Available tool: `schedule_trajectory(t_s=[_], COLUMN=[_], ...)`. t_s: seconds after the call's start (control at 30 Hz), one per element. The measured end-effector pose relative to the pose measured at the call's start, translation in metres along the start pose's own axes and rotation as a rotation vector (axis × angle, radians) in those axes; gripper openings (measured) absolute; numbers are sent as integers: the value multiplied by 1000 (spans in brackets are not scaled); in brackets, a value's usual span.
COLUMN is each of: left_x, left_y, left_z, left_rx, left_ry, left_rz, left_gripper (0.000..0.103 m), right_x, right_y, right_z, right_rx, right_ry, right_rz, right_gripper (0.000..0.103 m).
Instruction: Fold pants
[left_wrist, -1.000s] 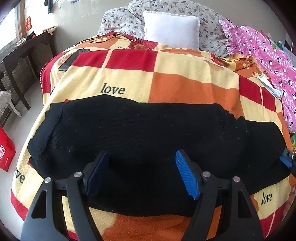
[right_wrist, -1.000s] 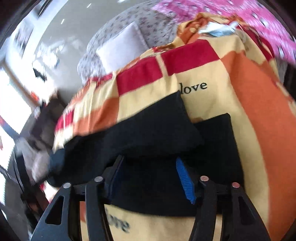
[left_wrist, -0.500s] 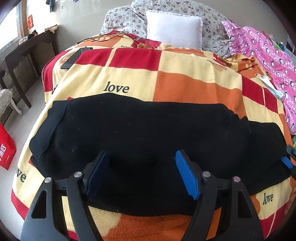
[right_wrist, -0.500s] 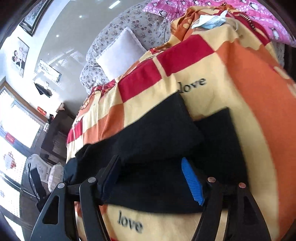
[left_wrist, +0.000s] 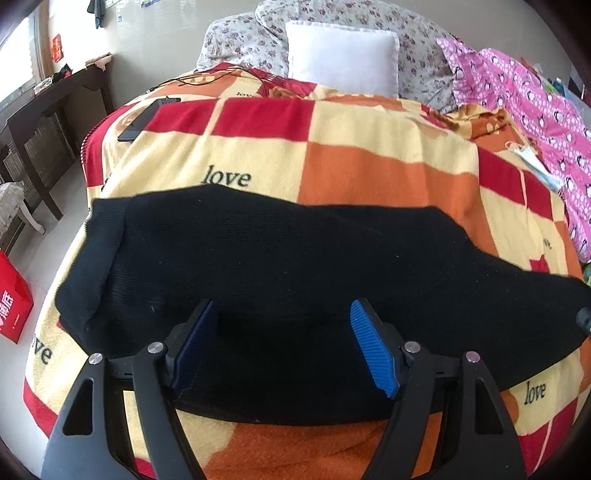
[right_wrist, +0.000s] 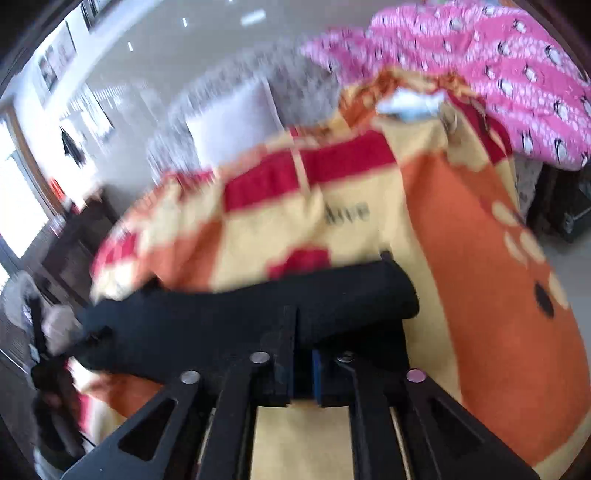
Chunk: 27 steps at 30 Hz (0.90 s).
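Black knit pants (left_wrist: 288, 266) lie stretched sideways across a checked red, orange and yellow blanket (left_wrist: 369, 173) on a bed. My left gripper (left_wrist: 282, 339) is open, its blue pads just above the pants' near edge, holding nothing. In the right wrist view, which is blurred, my right gripper (right_wrist: 301, 354) is shut on the right end of the pants (right_wrist: 258, 314) and lifts it off the blanket (right_wrist: 480, 277). The tip of the right gripper (left_wrist: 584, 316) shows at the right edge of the left wrist view.
A white pillow (left_wrist: 341, 59) and a floral quilt (left_wrist: 240, 40) lie at the head of the bed. A pink penguin-print cover (left_wrist: 535, 103) lies at the right. A dark phone (left_wrist: 147, 118) lies far left on the blanket. A dark table (left_wrist: 48, 110) and a red bag (left_wrist: 13, 295) stand to the left.
My right gripper has closed on the right end of the pants and raised it; the fabric there has bunched. My left gripper stays open and has shifted slightly forward over the pants.
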<state>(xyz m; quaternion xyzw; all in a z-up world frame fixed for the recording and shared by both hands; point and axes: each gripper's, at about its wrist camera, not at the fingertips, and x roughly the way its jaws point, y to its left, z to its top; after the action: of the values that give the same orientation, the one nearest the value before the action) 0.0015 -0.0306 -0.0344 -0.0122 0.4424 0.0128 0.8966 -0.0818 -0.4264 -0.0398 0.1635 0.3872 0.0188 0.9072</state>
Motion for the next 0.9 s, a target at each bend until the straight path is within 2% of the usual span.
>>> schedule_trajectory(t_s=[0.03, 0.07, 0.1, 0.13, 0.17, 0.27, 0.33, 0.4, 0.53, 0.63, 0.7, 0.8, 0.9], left_x=[0, -1, -2, -3, -4, -9, -11, -13, -11, -8, -5, 0, 6], left_y=[0, 0, 0, 1, 2, 4, 5, 8, 20, 32, 39, 47, 54], left_z=[-1, -1, -1, -1, 0, 5, 7, 11, 12, 12, 12, 12, 13], left_rx=[2, 5, 6, 5, 4, 5, 4, 0, -19, -38, -48, -60, -68], left_ry=[-1, -2, -2, -3, -5, -23, -38, -50, -54, -46, -41, -33, -26], left_rz=[3, 2, 1, 2, 5, 7, 15, 25, 54, 79, 91, 107, 114], left_gripper=[74, 74, 74, 74, 74, 74, 74, 74, 74, 74, 74, 74, 74], right_x=[11, 12, 5, -1, -12, -38, -47, -43, -7, 39, 66, 105, 129], right_y=[-4, -6, -7, -8, -9, -12, -2, 22, 91, 145, 174, 213, 233], right_z=[-3, -6, -7, -7, -6, -1, 7, 12, 21, 26, 27, 25, 23], right_rx=[12, 21, 27, 27, 21, 26, 15, -36, -195, -284, -333, -416, -464], right_ry=[54, 71, 54, 49, 31, -33, -69, -64, -20, 31, 70, 107, 135], right_rz=[-48, -56, -42, -47, -74, -143, -97, -15, 126, 213, 223, 189, 162], right_gripper=[20, 21, 24, 31, 36, 39, 39, 39, 40, 40, 40, 40, 35])
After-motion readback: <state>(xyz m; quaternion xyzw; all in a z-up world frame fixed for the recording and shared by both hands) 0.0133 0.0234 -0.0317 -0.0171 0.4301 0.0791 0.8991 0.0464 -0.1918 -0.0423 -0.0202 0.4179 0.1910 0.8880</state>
